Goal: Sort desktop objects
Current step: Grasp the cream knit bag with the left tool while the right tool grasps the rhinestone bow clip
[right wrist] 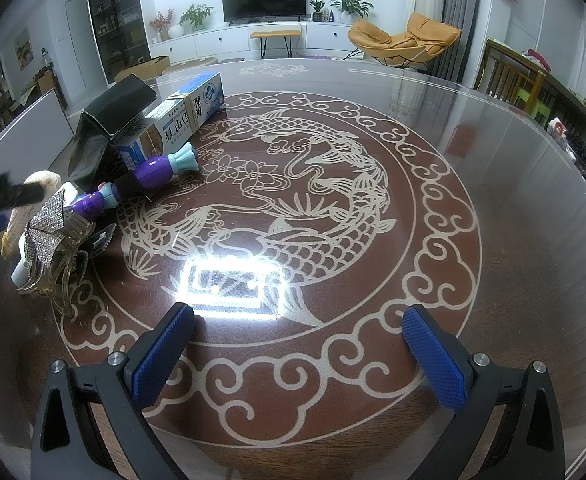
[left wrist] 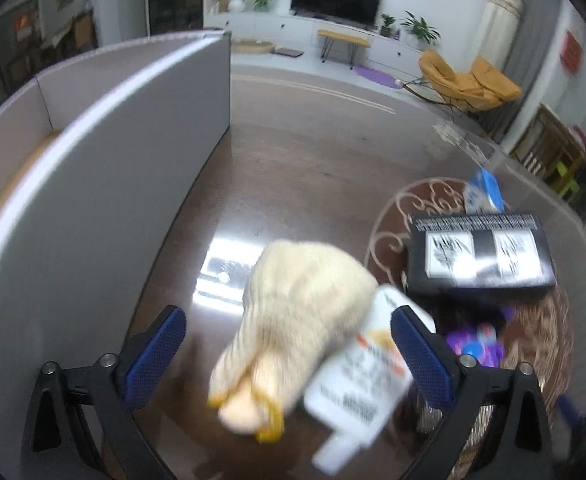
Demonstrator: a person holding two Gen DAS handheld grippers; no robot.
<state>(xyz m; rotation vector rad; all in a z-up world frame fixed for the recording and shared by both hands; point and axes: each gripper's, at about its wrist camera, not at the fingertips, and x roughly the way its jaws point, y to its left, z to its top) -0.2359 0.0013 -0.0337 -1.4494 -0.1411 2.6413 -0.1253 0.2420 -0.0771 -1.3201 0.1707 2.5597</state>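
Observation:
My left gripper [left wrist: 289, 340] is open, its blue pads either side of a cream knitted pouch with a yellow trim [left wrist: 293, 320] and a white tube [left wrist: 361, 384] lying on the table; the view is blurred. A black box [left wrist: 481, 256] lies beyond them. My right gripper [right wrist: 297, 356] is open and empty above the table's middle. In the right wrist view the objects cluster at the left: black box [right wrist: 109, 120], blue-white carton [right wrist: 177, 116], purple toy [right wrist: 157, 170], rhinestone hair clip [right wrist: 51, 220], cream pouch [right wrist: 41, 180].
A grey partition board [left wrist: 105, 168] stands at the table's left edge. The round glass-topped table [right wrist: 493, 200] has a fish pattern with a lamp glare near its middle. Chairs and a TV cabinet stand beyond the table.

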